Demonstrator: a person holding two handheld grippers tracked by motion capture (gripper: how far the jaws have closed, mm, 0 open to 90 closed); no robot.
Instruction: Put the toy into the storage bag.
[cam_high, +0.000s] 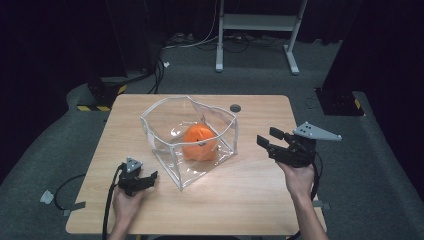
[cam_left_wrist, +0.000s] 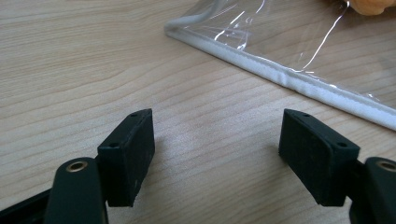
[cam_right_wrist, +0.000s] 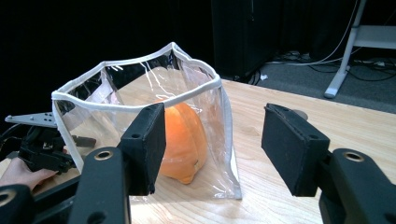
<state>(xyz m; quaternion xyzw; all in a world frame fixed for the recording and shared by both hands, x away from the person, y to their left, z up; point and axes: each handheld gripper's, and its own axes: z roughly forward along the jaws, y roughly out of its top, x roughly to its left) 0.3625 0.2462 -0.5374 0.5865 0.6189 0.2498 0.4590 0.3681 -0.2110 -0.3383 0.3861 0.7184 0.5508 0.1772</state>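
A clear plastic bag (cam_high: 165, 112) with white trim stands open in the middle of the wooden table (cam_high: 250, 200). An orange rounded thing (cam_high: 199, 142) sits inside it. My left gripper (cam_high: 147, 180) rests low near the table's front left, just short of the bag's near corner. Its jaws are open over bare wood (cam_left_wrist: 217, 135), with the bag's white seam (cam_left_wrist: 280, 74) lying ahead. My right gripper (cam_high: 267, 136) hovers to the right of the bag and points at it. Its jaws are open and empty (cam_right_wrist: 212, 135), and beyond them I see the bag (cam_right_wrist: 116, 84) and the orange thing (cam_right_wrist: 184, 135).
A small dark round cap (cam_high: 235, 108) is set in the table behind the bag. Past the table's far edge are a white metal frame (cam_high: 257, 22), cables on grey carpet, and a yellow-and-black striped base (cam_high: 95, 107) at the left.
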